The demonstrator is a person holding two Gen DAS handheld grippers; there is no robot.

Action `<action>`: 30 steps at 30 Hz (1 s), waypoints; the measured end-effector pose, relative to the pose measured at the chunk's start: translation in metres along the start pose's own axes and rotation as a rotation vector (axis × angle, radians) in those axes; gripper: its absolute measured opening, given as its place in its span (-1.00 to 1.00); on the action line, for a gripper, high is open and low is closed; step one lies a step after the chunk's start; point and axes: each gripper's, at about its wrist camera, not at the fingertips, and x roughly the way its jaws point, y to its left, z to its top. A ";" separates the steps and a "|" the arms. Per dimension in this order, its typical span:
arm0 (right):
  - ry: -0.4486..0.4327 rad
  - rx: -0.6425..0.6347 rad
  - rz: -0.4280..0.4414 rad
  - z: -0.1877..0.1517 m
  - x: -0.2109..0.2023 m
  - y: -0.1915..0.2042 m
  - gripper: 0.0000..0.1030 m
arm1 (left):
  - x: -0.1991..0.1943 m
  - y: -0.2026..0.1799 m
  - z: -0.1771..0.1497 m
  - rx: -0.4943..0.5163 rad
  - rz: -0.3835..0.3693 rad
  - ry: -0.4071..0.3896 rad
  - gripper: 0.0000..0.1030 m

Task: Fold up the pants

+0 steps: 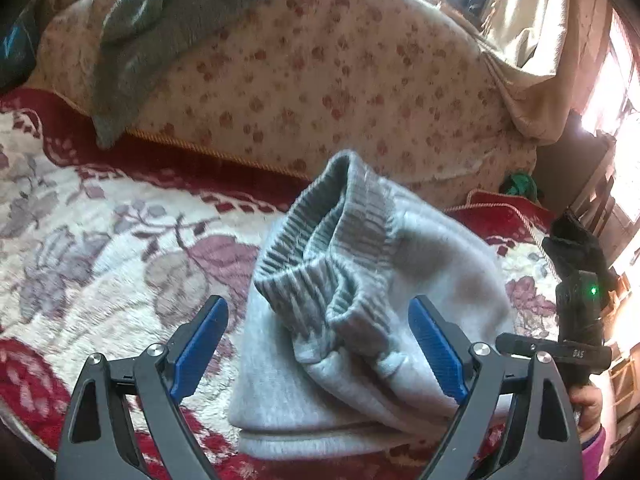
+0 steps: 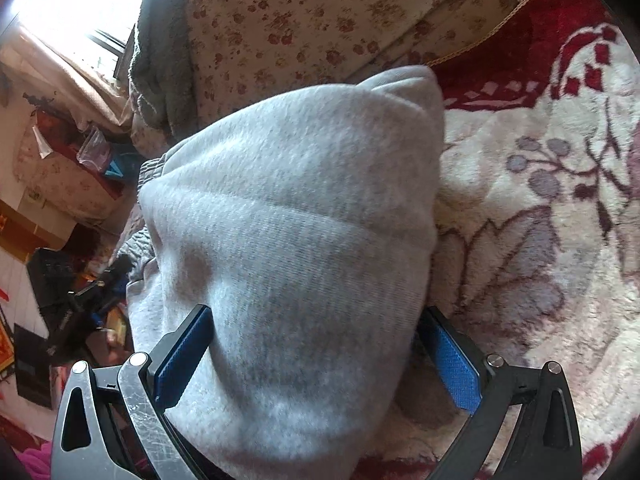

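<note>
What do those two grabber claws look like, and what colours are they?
The left gripper and the right gripper are both black, with triangular cut-outs, silver round bolts and ribbed blue pads inside the fingers. One right finger arm looks scratched and silvery. The hand nearby shows a pink sleeve.

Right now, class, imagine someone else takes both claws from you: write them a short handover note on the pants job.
Left claw: open, straddling the ribbed waistband end of the grey pants, gripping nothing.
Right claw: open, its fingers either side of the bundle's smooth folded end, not clamped.
Pants: gathered into a compact, thick bundle on the floral blanket, beside the flowered cushion.
Done: the main folds appear made.
Left: the waistband stands up, bunched and open; probably flatten it, square the bundle, then withdraw both claws.
</note>
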 end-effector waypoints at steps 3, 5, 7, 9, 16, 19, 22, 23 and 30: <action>-0.018 -0.025 -0.047 -0.003 -0.008 0.004 1.00 | -0.011 -0.006 0.004 0.012 0.007 -0.029 0.80; -0.027 -0.038 -0.082 -0.005 -0.014 0.005 1.00 | -0.017 -0.011 0.005 0.016 0.003 -0.044 0.82; -0.038 -0.045 -0.106 -0.008 -0.021 0.005 1.00 | -0.020 -0.016 0.006 0.021 -0.004 -0.051 0.82; -0.050 -0.053 -0.140 -0.011 -0.027 0.004 1.00 | -0.022 -0.023 0.006 0.032 -0.011 -0.058 0.82; -0.098 -0.093 -0.270 -0.017 -0.052 0.009 1.00 | -0.024 -0.052 0.006 0.096 -0.019 -0.080 0.82; -0.126 -0.126 -0.305 -0.017 -0.063 0.018 1.00 | -0.021 -0.065 0.004 0.133 -0.010 -0.085 0.82; -0.150 -0.160 -0.341 -0.017 -0.068 0.032 1.00 | -0.015 -0.080 0.002 0.186 0.020 -0.080 0.82; -0.161 -0.171 -0.351 -0.016 -0.069 0.037 1.00 | -0.013 -0.085 0.001 0.201 0.028 -0.081 0.82; -0.203 -0.190 -0.390 -0.013 -0.065 0.060 1.00 | -0.003 -0.105 -0.002 0.267 0.086 -0.096 0.83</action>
